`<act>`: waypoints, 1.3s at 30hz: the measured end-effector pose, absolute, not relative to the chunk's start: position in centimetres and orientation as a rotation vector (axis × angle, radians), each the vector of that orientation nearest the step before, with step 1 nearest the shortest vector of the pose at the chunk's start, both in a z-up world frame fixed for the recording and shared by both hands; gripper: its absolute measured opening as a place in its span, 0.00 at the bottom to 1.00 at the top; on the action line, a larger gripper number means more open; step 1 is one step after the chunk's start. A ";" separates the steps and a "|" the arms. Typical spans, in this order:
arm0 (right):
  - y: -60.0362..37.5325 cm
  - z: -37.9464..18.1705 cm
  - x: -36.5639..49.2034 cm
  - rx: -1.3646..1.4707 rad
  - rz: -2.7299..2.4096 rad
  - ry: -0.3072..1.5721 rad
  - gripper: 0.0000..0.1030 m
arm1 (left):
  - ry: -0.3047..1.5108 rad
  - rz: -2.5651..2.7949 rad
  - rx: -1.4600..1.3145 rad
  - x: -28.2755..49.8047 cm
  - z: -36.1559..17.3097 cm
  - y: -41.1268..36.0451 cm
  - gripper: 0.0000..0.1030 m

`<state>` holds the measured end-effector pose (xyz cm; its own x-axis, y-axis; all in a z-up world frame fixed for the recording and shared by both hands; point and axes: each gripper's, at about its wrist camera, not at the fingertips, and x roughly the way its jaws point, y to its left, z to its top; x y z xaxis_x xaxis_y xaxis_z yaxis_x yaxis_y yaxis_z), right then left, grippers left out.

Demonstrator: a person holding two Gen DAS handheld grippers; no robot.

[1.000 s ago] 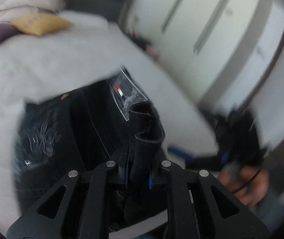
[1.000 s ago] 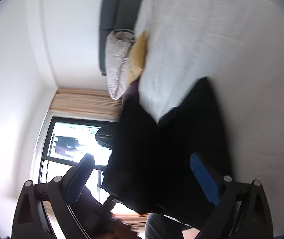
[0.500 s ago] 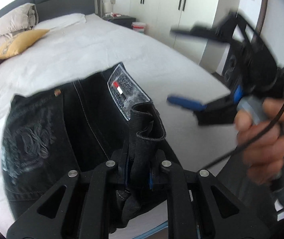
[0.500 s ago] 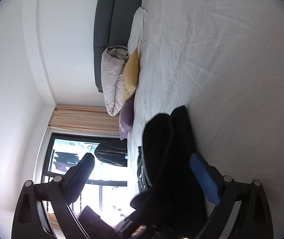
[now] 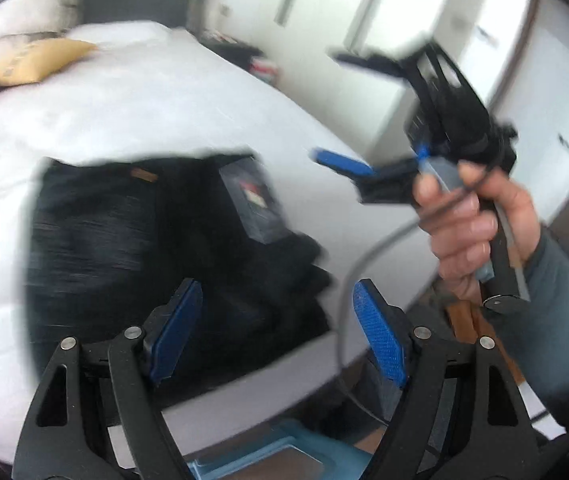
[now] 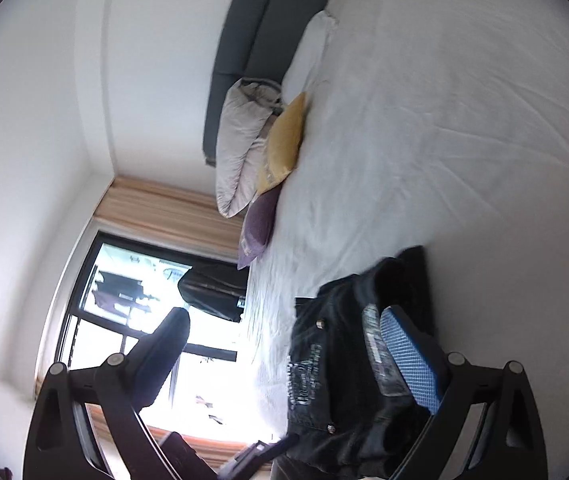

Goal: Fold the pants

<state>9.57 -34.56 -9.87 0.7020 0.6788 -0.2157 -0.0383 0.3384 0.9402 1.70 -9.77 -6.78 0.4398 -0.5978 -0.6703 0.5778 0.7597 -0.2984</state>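
Note:
The dark denim pants (image 5: 156, 236) lie folded in a pile on the white bed (image 5: 132, 112), near its front edge, with a label patch (image 5: 256, 200) on top. My left gripper (image 5: 280, 320) is open and empty just above the pile's near edge. My right gripper (image 5: 348, 112) shows in the left wrist view, held in a hand at the right, open and empty above the bed's edge. In the right wrist view the pants (image 6: 348, 372) lie behind my open right gripper (image 6: 296, 344).
Pillows (image 5: 32, 60) and a grey headboard (image 5: 136, 8) are at the far end of the bed. White wardrobes (image 5: 484, 60) stand at the right. A blue box (image 5: 284, 456) sits below the bed's front edge. A window (image 6: 132, 320) is beyond the bed's far side.
My left gripper has opened and let go of the pants' fold, which now rests on the pile. The right gripper has stayed open and shifted a little.

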 end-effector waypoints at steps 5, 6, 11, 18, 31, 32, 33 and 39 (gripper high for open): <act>-30.6 -8.6 13.0 1.115 0.638 0.713 0.96 | 0.799 -0.577 -0.133 6.7 -4.9 -1.9 0.75; -29.1 -8.8 13.9 1.110 0.692 0.738 0.96 | 0.794 -0.564 -0.153 7.0 -4.8 -0.8 0.75; -24.5 -13.5 17.2 1.075 0.693 0.906 0.86 | 0.847 -0.597 -0.277 12.3 -6.5 -0.1 0.75; -32.0 -19.1 14.3 1.117 0.431 0.923 0.21 | 0.944 -0.588 -0.265 12.3 -13.6 -0.9 0.75; -26.0 -14.5 8.7 0.850 0.684 0.960 0.75 | 0.947 -0.631 -0.214 11.6 -12.6 -0.6 0.75; -26.7 -16.2 8.0 0.862 0.638 0.986 0.62 | 0.943 -0.625 -0.194 11.0 -13.6 -0.5 0.75; -28.0 -17.7 7.0 0.931 0.632 0.955 0.52 | 0.926 -0.627 -0.185 10.6 -13.8 -0.3 0.75; -32.3 -15.8 4.1 0.926 0.533 0.920 0.75 | 0.850 -0.610 -0.194 11.0 -10.2 0.8 0.75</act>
